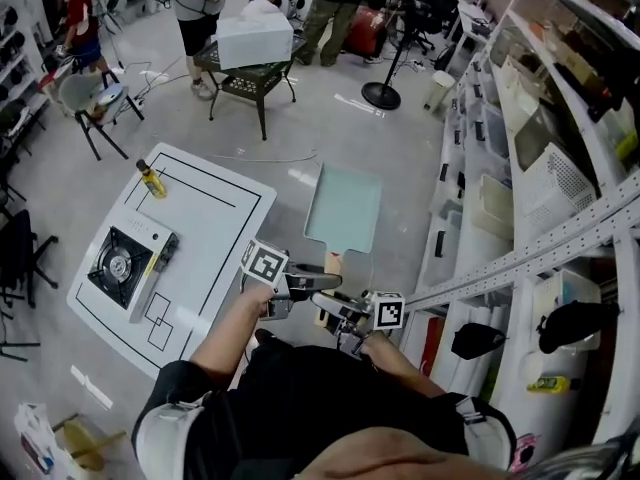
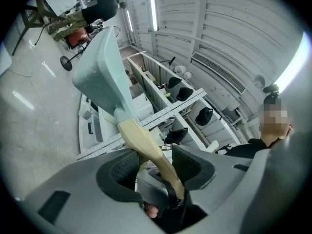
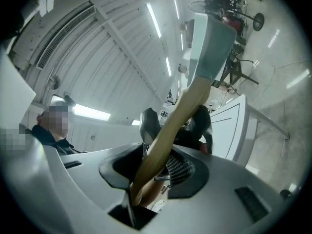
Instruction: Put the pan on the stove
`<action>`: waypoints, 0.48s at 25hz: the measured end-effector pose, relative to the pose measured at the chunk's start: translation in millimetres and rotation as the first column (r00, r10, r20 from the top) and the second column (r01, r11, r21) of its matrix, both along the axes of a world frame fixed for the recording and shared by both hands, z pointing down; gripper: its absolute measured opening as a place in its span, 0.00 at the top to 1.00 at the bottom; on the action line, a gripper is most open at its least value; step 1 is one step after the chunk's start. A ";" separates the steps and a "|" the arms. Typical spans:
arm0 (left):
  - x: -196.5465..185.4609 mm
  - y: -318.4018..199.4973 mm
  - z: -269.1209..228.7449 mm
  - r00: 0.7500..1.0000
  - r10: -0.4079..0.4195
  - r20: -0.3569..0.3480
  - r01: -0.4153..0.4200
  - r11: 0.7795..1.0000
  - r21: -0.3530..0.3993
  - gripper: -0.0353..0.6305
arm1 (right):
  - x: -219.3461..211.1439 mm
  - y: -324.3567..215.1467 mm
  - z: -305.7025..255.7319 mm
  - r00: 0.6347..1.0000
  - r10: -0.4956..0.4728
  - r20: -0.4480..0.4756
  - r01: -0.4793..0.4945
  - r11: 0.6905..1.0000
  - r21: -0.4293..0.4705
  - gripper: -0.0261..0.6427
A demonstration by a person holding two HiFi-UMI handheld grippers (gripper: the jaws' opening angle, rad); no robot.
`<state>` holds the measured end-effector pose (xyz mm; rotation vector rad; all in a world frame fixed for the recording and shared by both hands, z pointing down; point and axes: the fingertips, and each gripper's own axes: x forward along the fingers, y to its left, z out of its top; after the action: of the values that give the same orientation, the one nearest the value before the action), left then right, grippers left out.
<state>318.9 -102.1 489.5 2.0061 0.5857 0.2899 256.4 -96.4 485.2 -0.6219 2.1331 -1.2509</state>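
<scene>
Standing on a pale grey floor [image 1: 330,128], a white tabletop [image 1: 215,218] marked with black lines fills the left of the head view. A portable gas stove [image 1: 125,266] sits near its near left corner, and a small yellow bottle [image 1: 151,179] stands at its far left corner. White shelving [image 1: 560,168] with bins runs down the right side of the room. Farther back, a black metal table [image 1: 250,80] carries a white box [image 1: 255,40], and several people stand around it. The pan [image 1: 343,206], a pale teal rectangle with a light wooden handle [image 1: 333,263], is held in the air over the floor, off the tabletop's right edge and well apart from the stove. The left claw [image 1: 312,280] is clamped on the handle, its jaws set fairly wide with the wood running between the pads [image 2: 117,174] in the left gripper view. The right claw [image 1: 338,311] also grips the handle from the other side. In the right gripper view the wood passes between its jaws and rises toward the pan's body [image 3: 209,48].
</scene>
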 end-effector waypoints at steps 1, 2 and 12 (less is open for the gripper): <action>-8.3 -11.5 -1.2 1.000 -0.017 -0.001 0.017 1.000 0.005 0.63 | -8.5 -10.4 -1.3 1.000 -0.017 -0.003 0.017 1.000 0.002 0.72; -17.2 -23.2 -2.1 0.999 -0.035 -0.002 0.035 0.999 0.008 0.63 | -17.5 -20.9 -2.6 0.999 -0.035 -0.006 0.035 0.999 0.004 0.72; -119.2 -133.8 -3.1 0.960 -0.277 -0.036 0.278 0.960 0.024 0.63 | -115.6 -113.7 -0.4 0.956 -0.285 -0.070 0.287 0.957 0.028 0.72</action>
<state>199.7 -235.9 486.4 2.0933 0.3137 0.0954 140.7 -210.1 484.8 -0.3488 2.3593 -1.3516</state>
